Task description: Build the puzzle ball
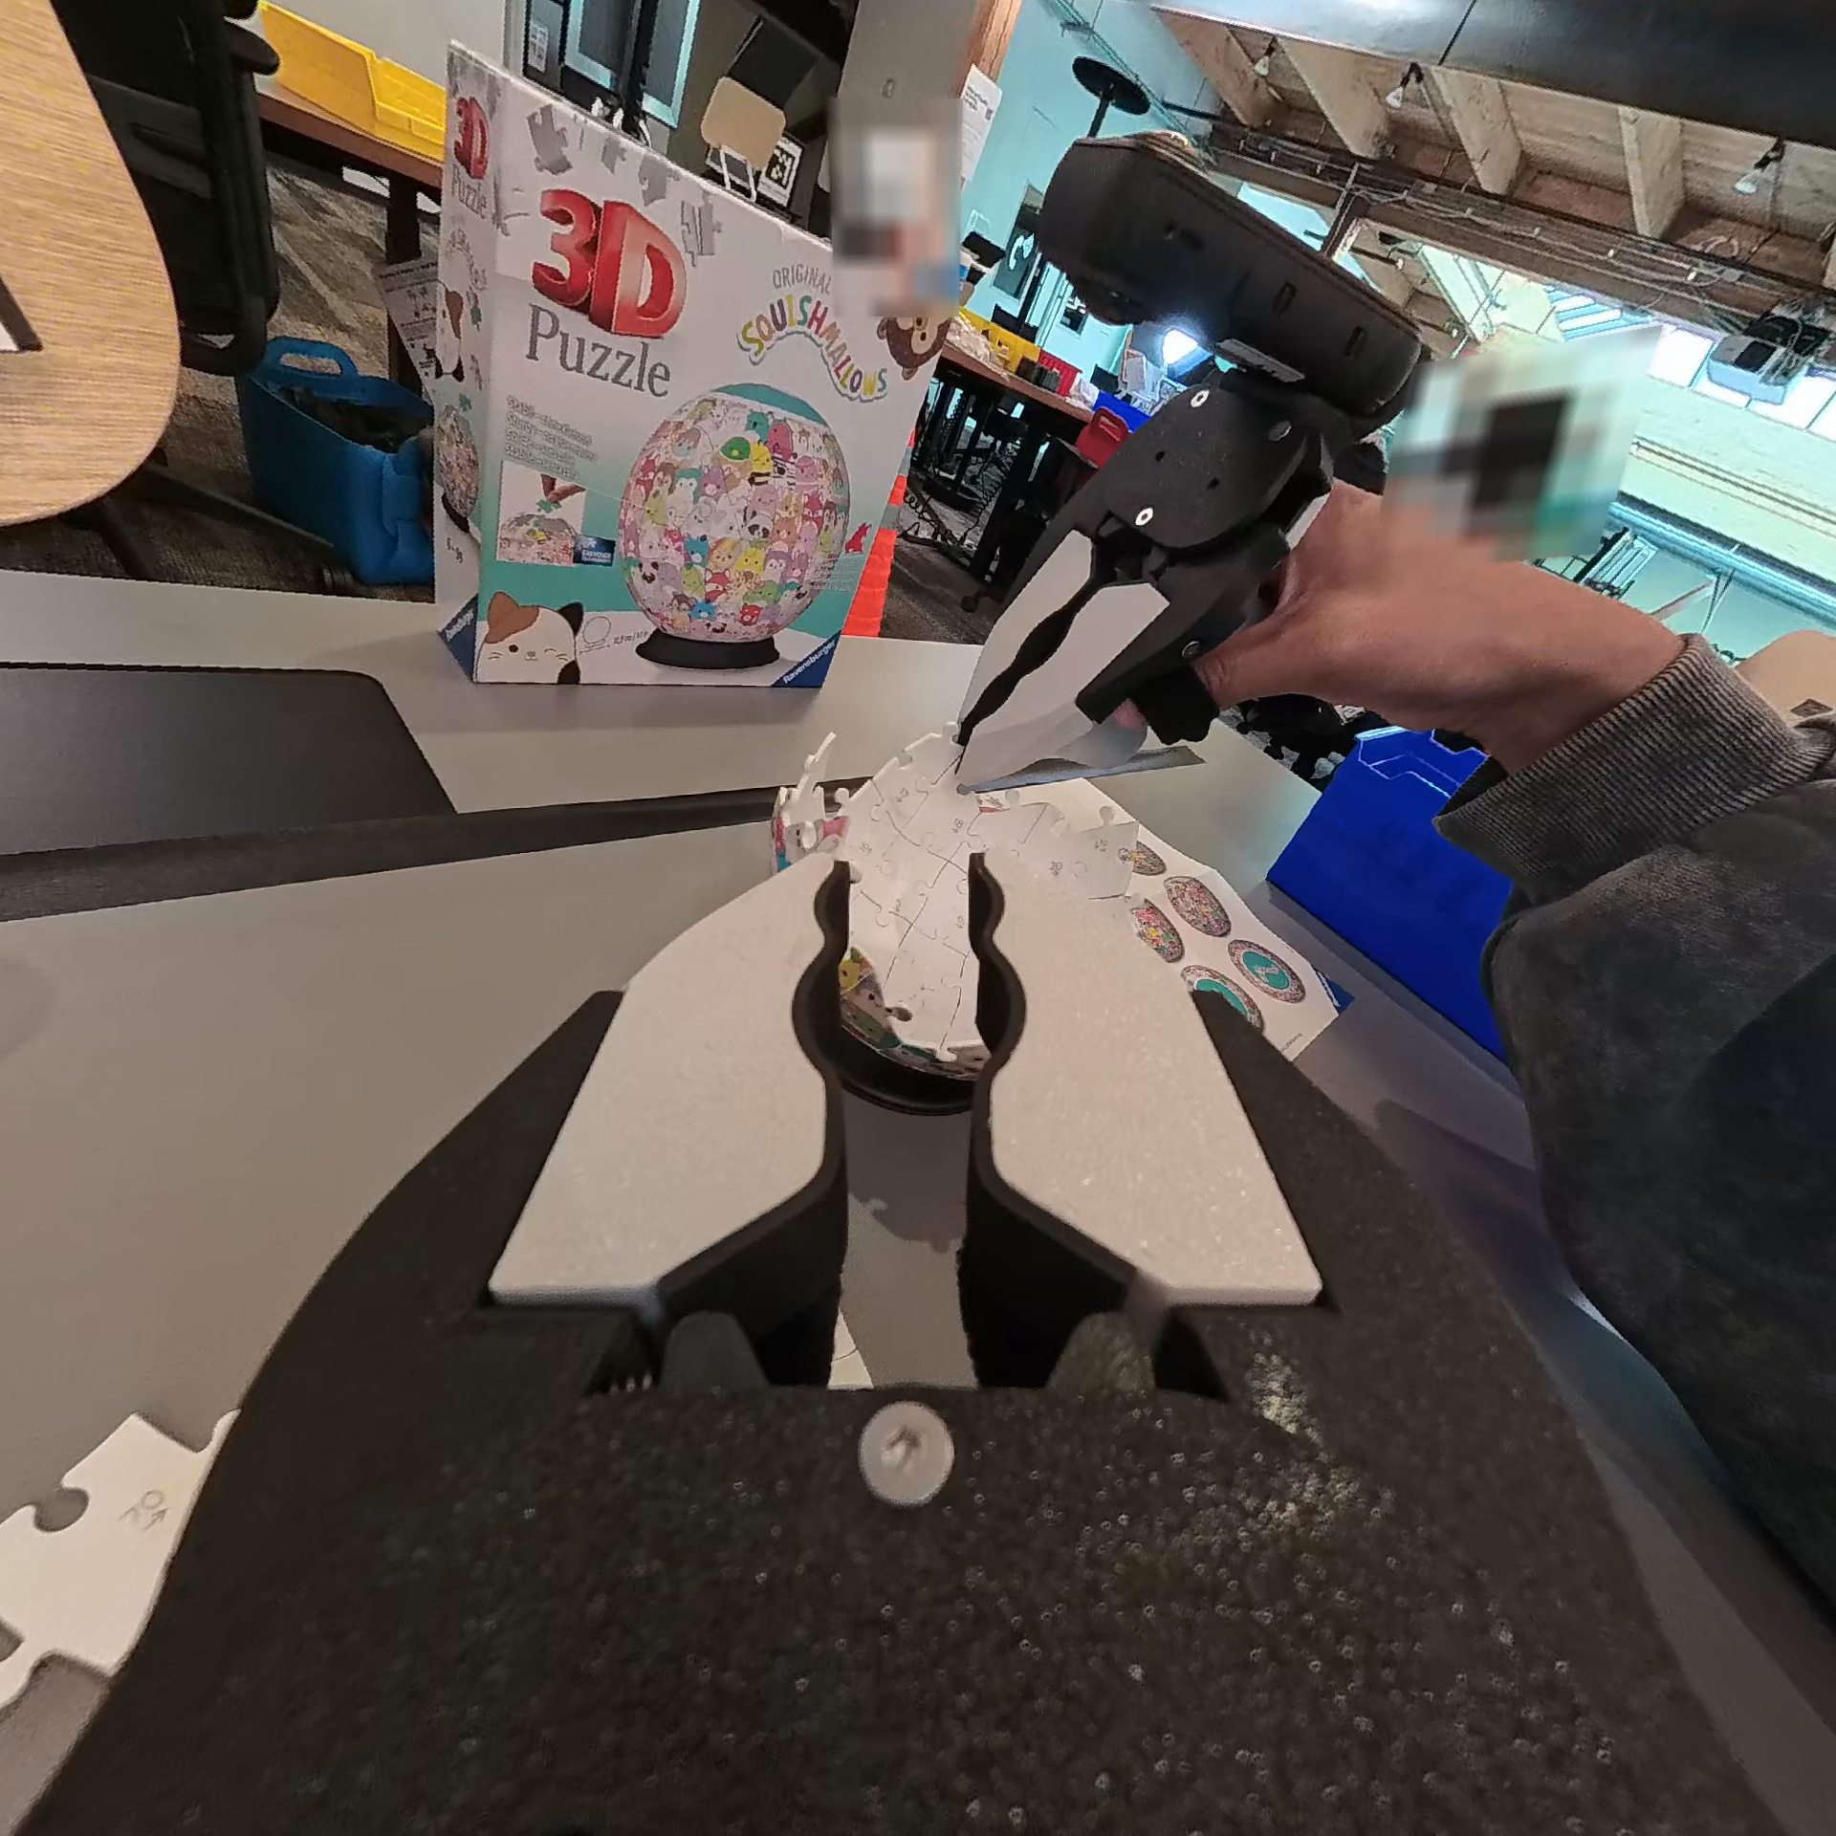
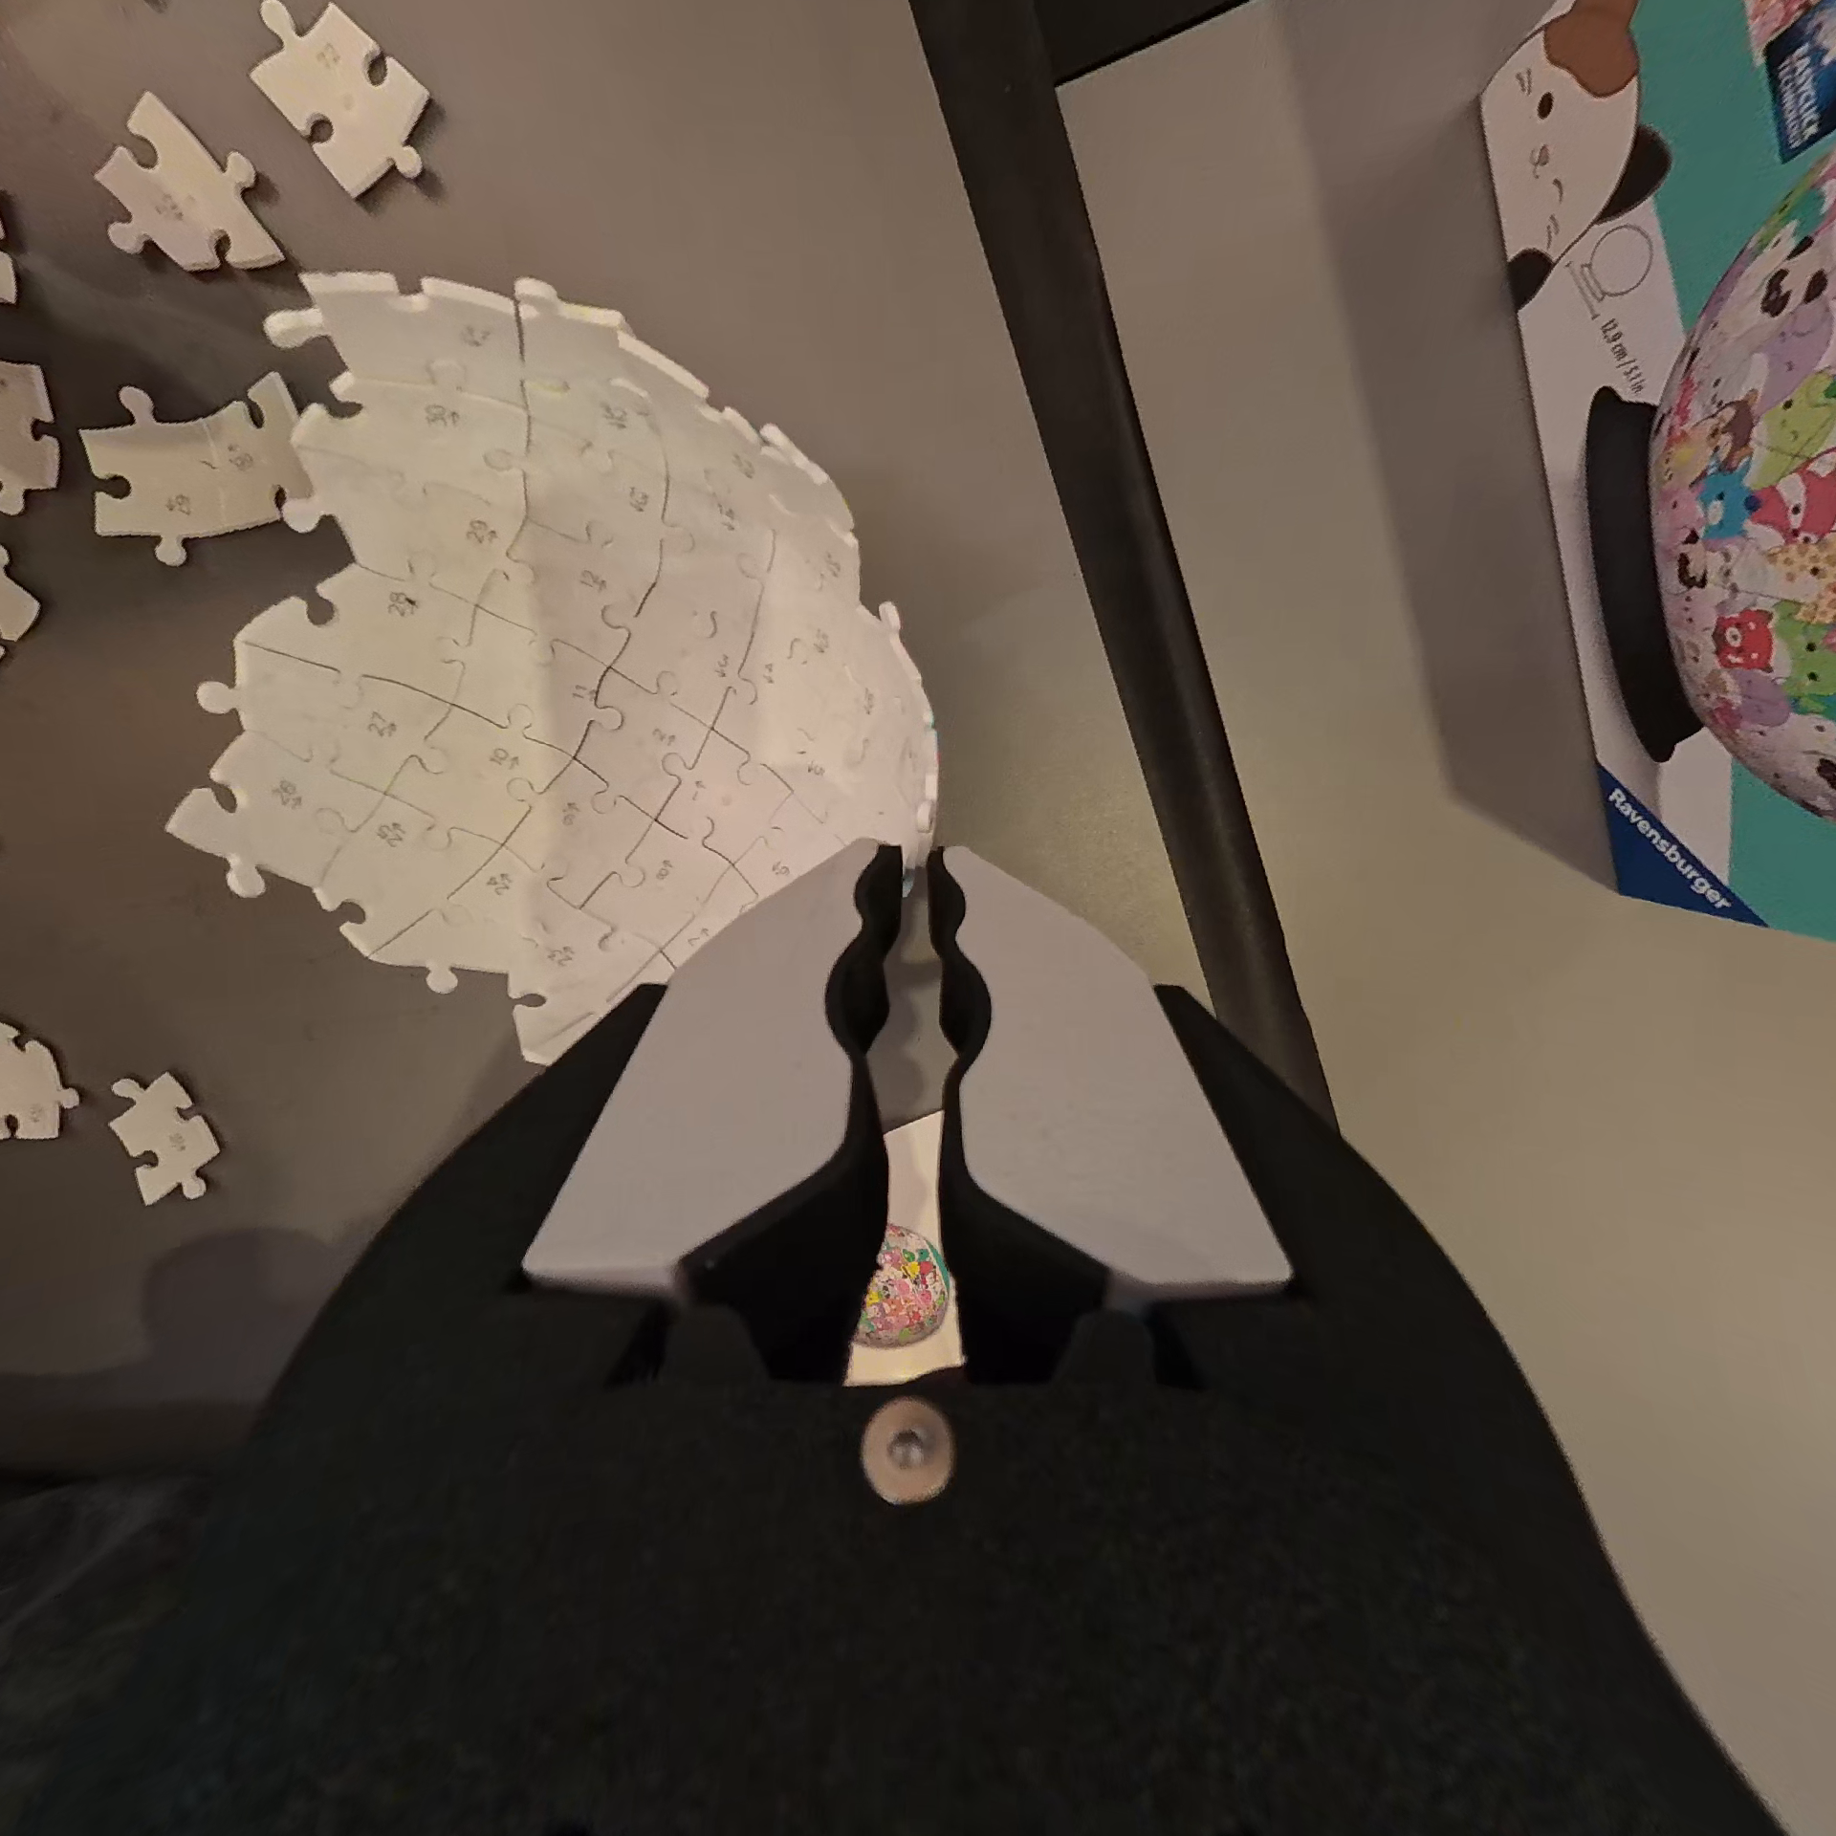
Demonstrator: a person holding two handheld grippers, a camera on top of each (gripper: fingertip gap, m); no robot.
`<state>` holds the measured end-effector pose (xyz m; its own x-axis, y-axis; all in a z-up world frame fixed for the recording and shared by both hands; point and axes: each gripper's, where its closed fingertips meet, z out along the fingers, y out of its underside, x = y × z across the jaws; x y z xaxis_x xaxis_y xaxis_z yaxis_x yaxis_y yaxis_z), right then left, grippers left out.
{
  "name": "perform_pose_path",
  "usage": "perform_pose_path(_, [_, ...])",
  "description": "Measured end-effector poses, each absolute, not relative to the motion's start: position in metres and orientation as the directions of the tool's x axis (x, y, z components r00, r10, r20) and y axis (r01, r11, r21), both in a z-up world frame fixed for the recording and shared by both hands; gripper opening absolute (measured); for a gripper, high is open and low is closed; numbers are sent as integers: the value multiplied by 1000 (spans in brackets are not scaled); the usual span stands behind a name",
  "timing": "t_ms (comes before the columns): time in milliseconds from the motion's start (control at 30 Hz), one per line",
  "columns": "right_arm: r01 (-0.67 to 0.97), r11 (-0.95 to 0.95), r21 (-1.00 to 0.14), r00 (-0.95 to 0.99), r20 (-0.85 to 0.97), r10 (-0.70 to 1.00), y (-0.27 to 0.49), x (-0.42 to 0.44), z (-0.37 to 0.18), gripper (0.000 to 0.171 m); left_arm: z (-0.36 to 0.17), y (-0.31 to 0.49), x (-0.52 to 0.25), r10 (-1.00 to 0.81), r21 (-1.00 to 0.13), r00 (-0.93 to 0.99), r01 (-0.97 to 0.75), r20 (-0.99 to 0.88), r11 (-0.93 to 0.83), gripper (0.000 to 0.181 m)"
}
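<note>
The partly built puzzle ball (image 2: pixel 556 676) is a white bowl-shaped shell of joined pieces with its numbered inside facing up; some colourful outside shows in the left wrist view (image 1: pixel 924 844). My right gripper (image 2: pixel 919 864) is shut on the shell's rim. In the left wrist view it (image 1: pixel 959 770) pinches the far rim, held by a hand (image 1: pixel 1391 636). My left gripper (image 1: pixel 912 874) is open with a narrow gap and nothing between the jaws. The shell shows through that gap. Loose white pieces (image 2: pixel 189 189) lie beside the shell, one under my left gripper (image 1: pixel 89 1550).
The puzzle box (image 1: pixel 656 437) stands on the grey table behind the shell and also shows in the right wrist view (image 2: pixel 1689 497). A printed sheet with ball pictures (image 1: pixel 1222 944) lies to the right. A blue bin (image 1: pixel 1391 854) sits past the table edge. A dark seam (image 2: pixel 1123 497) crosses the table. My right gripper is the nearer one to the dark seam (image 2: pixel 1123 497): about 11 centimeters, against 20 centimeters. It is also in sight in the left wrist view (image 1: pixel 691 808).
</note>
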<state>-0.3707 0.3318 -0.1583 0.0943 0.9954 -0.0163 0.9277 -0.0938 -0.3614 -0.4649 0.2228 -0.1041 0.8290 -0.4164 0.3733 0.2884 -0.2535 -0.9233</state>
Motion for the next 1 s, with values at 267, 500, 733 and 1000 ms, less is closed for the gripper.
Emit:
perform_pose_path(267, [931,-87,-353,91,-5,996,331,-371,-158,4,-104,223,-465,-416,-923,829,288,373,-253,22])
perform_pose_path(500, [923,-96,-371,98,-12,995,330,-373,-156,10,-104,223,-464,-417,-926,832,283,367,-252,22])
perform_pose_path(733, [866,-66,-496,150,132,980,324,-359,-99,22,-85,220,-467,-408,-958,868,235,283,-163,23])
perform_pose_path(1000, [362,10,-932,304,129,944,202,-319,-14,37,-8,196,-459,-468,-989,872,140,147,-50,48])
